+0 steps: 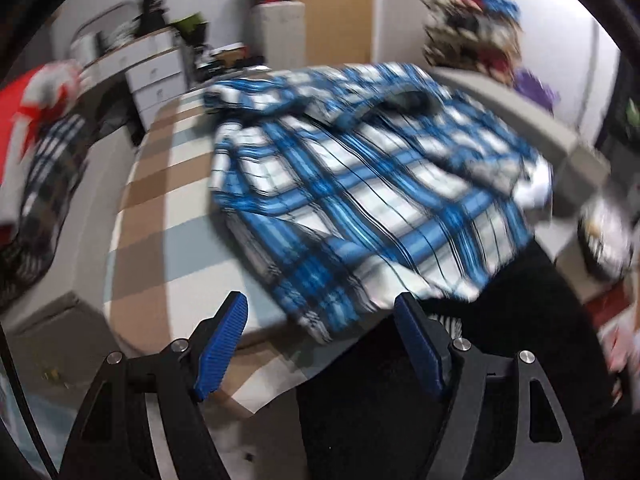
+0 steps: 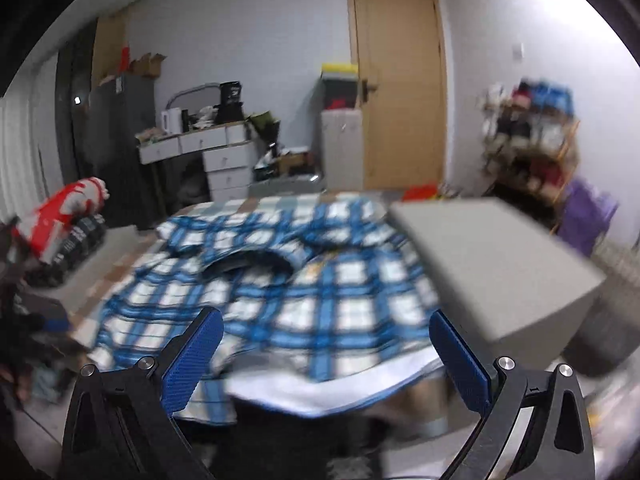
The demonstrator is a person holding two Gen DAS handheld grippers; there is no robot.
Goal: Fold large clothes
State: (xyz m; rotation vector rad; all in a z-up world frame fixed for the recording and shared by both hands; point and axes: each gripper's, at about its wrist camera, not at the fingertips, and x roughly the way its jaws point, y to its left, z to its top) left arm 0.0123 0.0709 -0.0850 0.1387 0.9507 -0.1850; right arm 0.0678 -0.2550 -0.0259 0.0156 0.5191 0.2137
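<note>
The left claw point(image 1: 320, 340) stands with its blue pads point(image 1: 222, 344) wide apart and nothing between them; it hangs just off the near edge of the tabletop point(image 1: 160, 208), which wears a cloth checked in brown, white and pale blue. The near hem of the blue and white plaid shirt point(image 1: 360, 184) lies just beyond the pads, not touching them. The right claw point(image 2: 326, 356) is also spread, its pads point(image 2: 192, 364) clear of any cloth, and it sits just short of the shirt's near edge, where a white lining point(image 2: 320, 388) shows under the plaid. The shirt point(image 2: 280, 280) is spread over the middle and right of the tabletop, its collar opening point(image 2: 248, 264) toward the far side and one sleeve lying across the far end. Part of its near edge hangs over the tabletop's edge. Both views are blurred, so finer creases cannot be made out. To the right of the shirt stands a grey box point(image 2: 496, 272), right beside the cloth. On the left, well apart from the shirt, lies a heap of clothes topped by a red and white piece point(image 2: 68, 208). Farther off are white drawers point(image 2: 224, 168), a wooden door point(image 2: 400, 88) and a cluttered rack point(image 2: 528, 140) on the right wall.
</note>
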